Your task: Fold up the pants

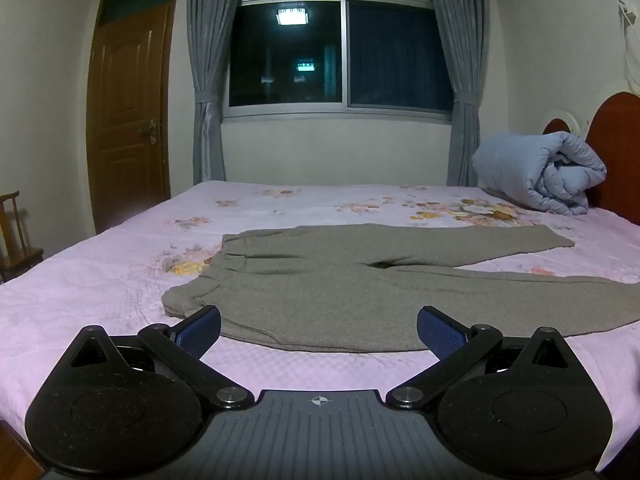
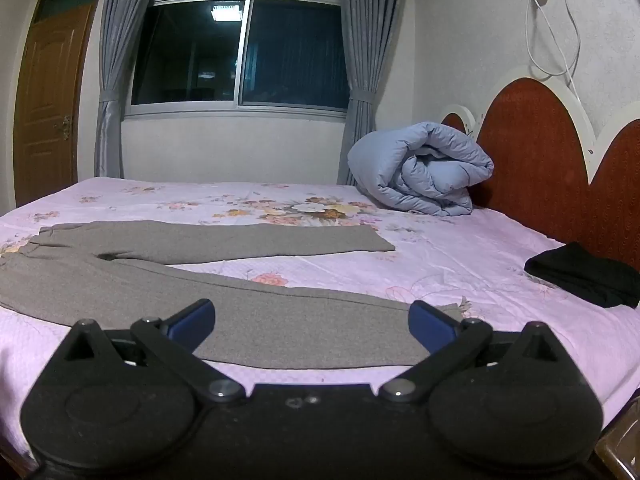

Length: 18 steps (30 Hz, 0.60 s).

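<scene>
Grey pants (image 1: 320, 288) lie flat on the pink floral bed sheet (image 1: 100, 280), waistband to the left, both legs spread apart and running right. My left gripper (image 1: 319, 330) is open and empty, hovering just in front of the near edge of the pants by the waist and hip. In the right wrist view the pants (image 2: 224, 312) stretch from left to the near leg's cuff. My right gripper (image 2: 312, 326) is open and empty, just in front of the near leg close to its cuff end.
A rolled light-blue duvet (image 2: 420, 168) sits at the far right by the red headboard (image 2: 540, 152). A black folded garment (image 2: 588, 276) lies on the bed at right. A wooden door (image 1: 128, 120), a chair (image 1: 16, 236) and a curtained window (image 1: 340, 48) stand beyond the bed.
</scene>
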Available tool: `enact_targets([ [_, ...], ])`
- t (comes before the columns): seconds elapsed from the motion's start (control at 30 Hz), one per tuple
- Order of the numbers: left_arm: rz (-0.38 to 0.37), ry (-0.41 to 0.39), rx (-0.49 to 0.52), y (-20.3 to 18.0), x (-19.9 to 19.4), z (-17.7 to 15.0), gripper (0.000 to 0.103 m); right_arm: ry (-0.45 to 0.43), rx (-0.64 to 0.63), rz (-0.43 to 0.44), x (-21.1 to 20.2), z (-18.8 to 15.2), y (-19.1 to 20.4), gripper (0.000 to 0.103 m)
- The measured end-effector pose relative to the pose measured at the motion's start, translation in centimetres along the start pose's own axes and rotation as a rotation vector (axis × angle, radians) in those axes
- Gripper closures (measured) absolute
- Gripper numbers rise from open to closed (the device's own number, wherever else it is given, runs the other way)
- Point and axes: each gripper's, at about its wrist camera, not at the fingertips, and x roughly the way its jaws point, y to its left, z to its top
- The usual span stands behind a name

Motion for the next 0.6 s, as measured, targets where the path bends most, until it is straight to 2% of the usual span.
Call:
enact_targets([
  [0.6, 0.0, 0.0, -0.002, 0.08, 0.08, -0.06, 0.0, 0.001, -0.001, 0.0, 0.07, 0.0, 0.04, 0.006],
])
